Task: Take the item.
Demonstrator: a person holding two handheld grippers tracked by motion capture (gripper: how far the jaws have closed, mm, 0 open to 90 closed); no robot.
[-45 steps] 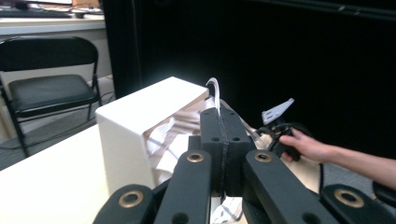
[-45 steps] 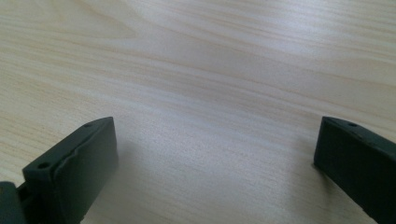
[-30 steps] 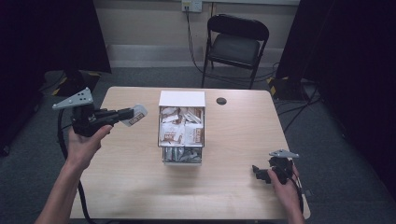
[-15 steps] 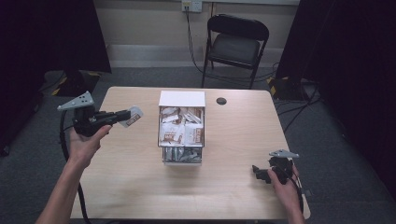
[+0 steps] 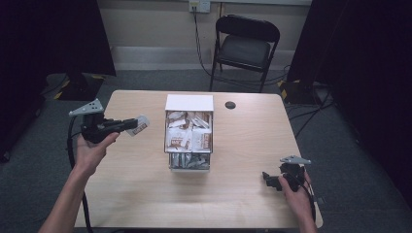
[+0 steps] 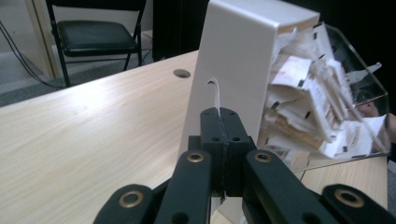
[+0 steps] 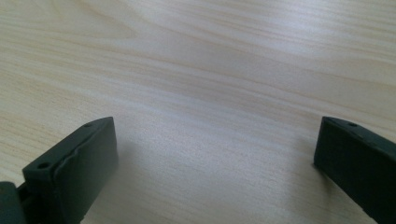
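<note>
From above, a white-backed clear box (image 5: 189, 133) stuffed with packets stands mid-table (image 5: 131, 194); left of it the left gripper (image 5: 130, 125) is held off the table, clamped on a small packet (image 5: 139, 125). The right gripper (image 5: 266, 176) rests well right of the box.

Left gripper view: jaws pressed together on the packet's thin edge (image 6: 215, 95), box just beyond.

Right gripper view: jaws wide apart over bare wood

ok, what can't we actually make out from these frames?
- Print on the packet held by the left gripper: too small in the high view, edge-on between the shut jaws in the left gripper view.
- Labels on the packets in the box: too small and blurred.
- Small dark disc on the table: too small to identify.
- Right gripper: the hand covers part of it in the high view.
</note>
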